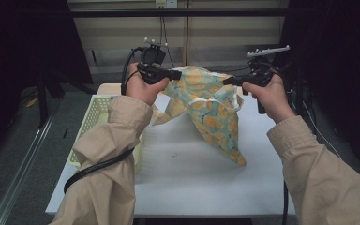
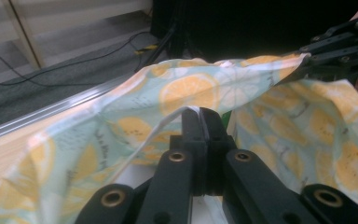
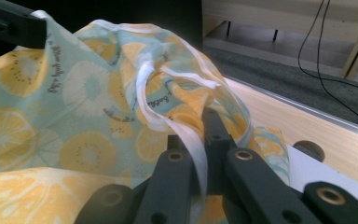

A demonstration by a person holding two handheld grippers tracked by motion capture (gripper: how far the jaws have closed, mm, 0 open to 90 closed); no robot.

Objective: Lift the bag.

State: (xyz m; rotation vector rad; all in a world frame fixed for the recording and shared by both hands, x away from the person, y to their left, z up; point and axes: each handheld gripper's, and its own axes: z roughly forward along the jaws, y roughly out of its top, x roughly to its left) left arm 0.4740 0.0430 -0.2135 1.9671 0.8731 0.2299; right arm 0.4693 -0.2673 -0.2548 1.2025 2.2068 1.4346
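Left gripper (image 1: pixel 176 74) pinches the lemon-print cloth (image 1: pixel 211 112) at its upper left edge; right gripper (image 1: pixel 228 80) pinches the white hem at right. The cloth hangs between them above the white table (image 1: pixel 192 187), light, limp and slippery; hemmed edges likely grip best.

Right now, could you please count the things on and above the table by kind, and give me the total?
Printed cloth with lemon slices, held up between both grippers: 1
Pale yellow basket, at the table's left edge: 1
Grippers, left gripper and right gripper, each shut on the cloth: 2
White table: 1
Total: 5
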